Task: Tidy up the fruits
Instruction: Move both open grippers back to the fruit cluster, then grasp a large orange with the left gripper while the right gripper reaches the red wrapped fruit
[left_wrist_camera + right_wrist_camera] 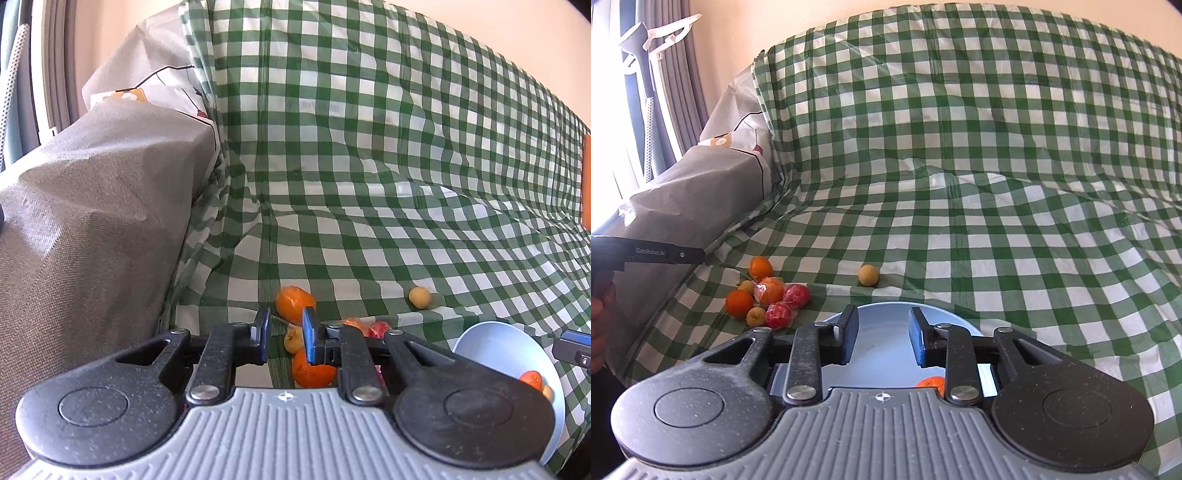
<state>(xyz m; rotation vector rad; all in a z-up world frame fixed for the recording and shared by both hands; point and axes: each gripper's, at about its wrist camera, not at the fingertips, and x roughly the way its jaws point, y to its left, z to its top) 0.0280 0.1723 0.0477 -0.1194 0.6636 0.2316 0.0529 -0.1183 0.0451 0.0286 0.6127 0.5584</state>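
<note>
Fruits (764, 295) clustered on green checked cloth (960, 184), left of pale blue bowl (879, 314); one yellow fruit (868, 275) lying apart. Left claw (285, 334) narrowly parted above cluster, gripping nothing. Right claw (882, 339) partly open over bowl, empty.
</note>
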